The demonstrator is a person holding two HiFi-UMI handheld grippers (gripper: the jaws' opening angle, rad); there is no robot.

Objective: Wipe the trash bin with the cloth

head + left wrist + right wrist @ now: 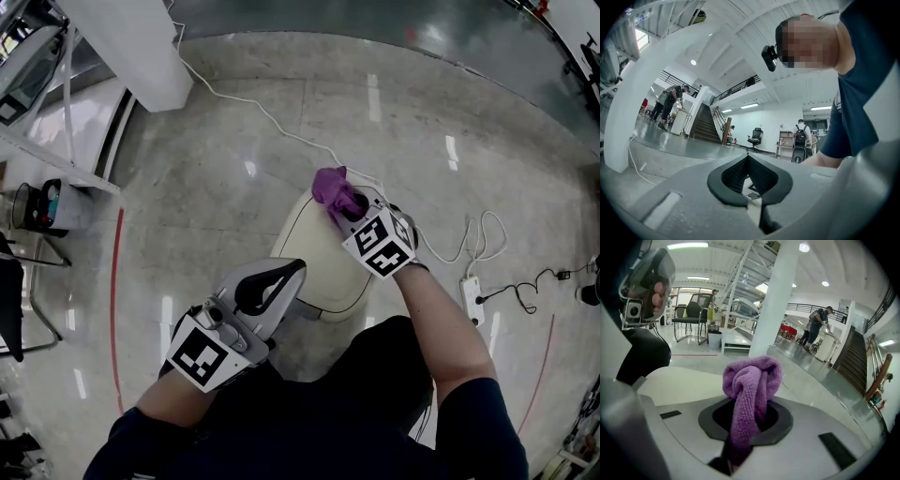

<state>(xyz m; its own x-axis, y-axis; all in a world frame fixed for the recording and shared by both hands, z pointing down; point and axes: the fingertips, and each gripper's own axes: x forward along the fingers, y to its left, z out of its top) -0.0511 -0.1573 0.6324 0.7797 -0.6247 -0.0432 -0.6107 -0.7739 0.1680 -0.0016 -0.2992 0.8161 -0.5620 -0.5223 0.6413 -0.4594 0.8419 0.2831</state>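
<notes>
The cream trash bin point(319, 267) stands on the floor in front of me, seen from above in the head view. My right gripper point(345, 208) is shut on a bunched purple cloth point(331, 187), which rests at the bin's far top edge. In the right gripper view the cloth point(751, 385) bulges out between the jaws of that gripper point(747, 404), with the bin's pale top point(679, 380) just to its left. My left gripper point(272, 281) hovers by the bin's near left side, shut and holding nothing. In the left gripper view that gripper point(749, 158) points up, past my sleeve point(867, 93).
A white cable point(253, 103) runs across the floor from a white pillar point(141, 47) towards the bin. A power strip point(472, 300) with more cables lies to the right. A red floor line point(114, 300) and a black chair point(14, 300) are at the left.
</notes>
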